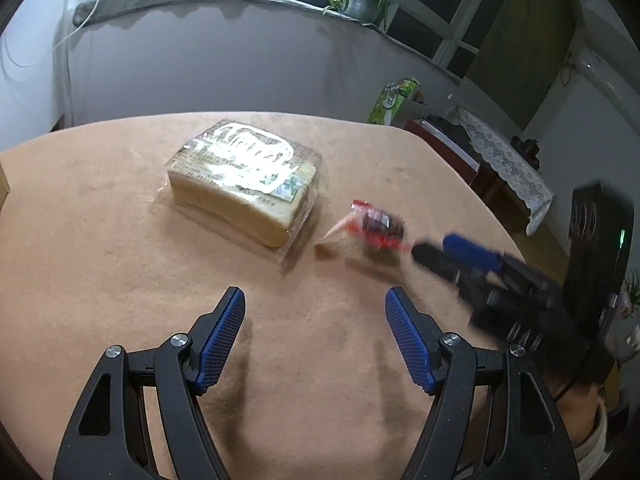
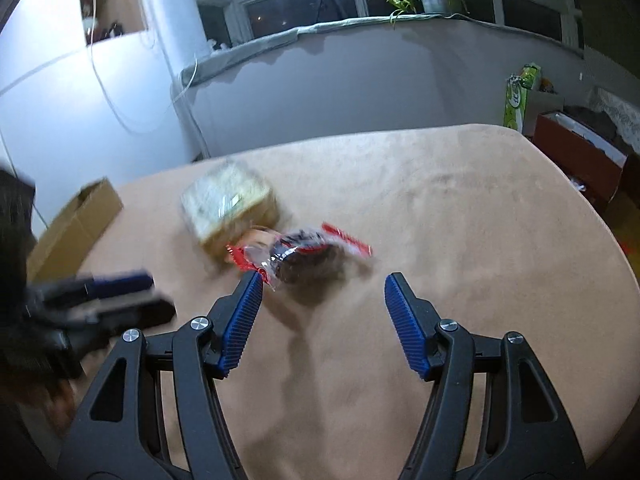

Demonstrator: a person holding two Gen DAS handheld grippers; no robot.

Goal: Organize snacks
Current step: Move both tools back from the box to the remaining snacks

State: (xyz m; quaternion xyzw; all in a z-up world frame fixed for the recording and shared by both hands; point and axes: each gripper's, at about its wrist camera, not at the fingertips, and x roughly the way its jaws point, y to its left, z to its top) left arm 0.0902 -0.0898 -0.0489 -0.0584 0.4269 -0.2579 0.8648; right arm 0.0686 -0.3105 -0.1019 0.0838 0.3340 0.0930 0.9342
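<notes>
A tan cloth-covered table (image 1: 120, 264) is sitting below a window ledge with a potted plant (image 1: 362, 0), two snack packs lying on it.

The left gripper (image 1: 315, 300) is hovering with its blue pads spread and nothing between them; the wrapped bread loaf (image 1: 244, 184) is lying ahead of its fingers, slightly toward the left one. The small red-edged snack packet (image 2: 300, 256) with a dark filling is resting just beside the loaf, ahead of the right gripper (image 2: 324, 286), whose jaws are standing apart and empty, the left fingertip (image 2: 252, 284) close to the packet's clear wrapper edge; whether they touch is unclear. A cardboard box (image 2: 76, 220) is sitting far off to the left.
</notes>
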